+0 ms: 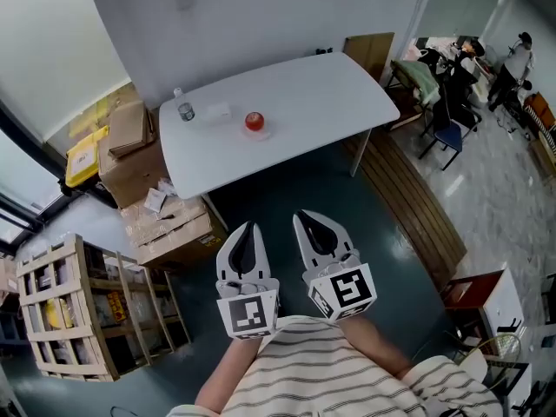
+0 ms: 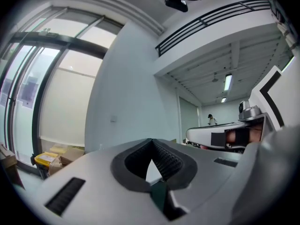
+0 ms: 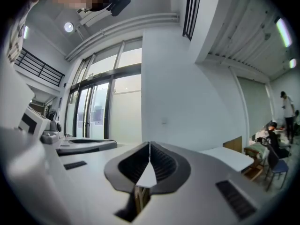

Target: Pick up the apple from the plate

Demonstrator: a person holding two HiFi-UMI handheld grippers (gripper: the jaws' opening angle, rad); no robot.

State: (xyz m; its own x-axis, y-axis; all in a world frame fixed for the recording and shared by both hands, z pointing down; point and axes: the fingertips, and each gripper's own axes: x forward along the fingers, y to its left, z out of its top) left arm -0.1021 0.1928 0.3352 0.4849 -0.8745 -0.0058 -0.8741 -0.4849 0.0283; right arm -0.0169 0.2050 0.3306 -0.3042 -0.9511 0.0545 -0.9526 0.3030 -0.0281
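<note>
Head view looks steeply down on the distant table [image 1: 330, 94]; both gripper views face the wall [image 2: 131, 102].

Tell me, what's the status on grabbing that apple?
Left gripper, right gripper shut, empty, short of the table. Apple on plate, untouched. Bottle well off to its side.

White table [image 1: 330, 94] carried a clear bottle [image 1: 183, 107], upright near its left end — and a plate [image 1: 263, 134] toward the middle.

The person is holding the left gripper [image 1: 248, 233] and the right gripper [image 1: 308, 224] side by side ahead of the chest, both pointing level, each with its jaws closed, fingertips touching, the forearms [image 1: 228, 376] reaching out behind them.
</note>
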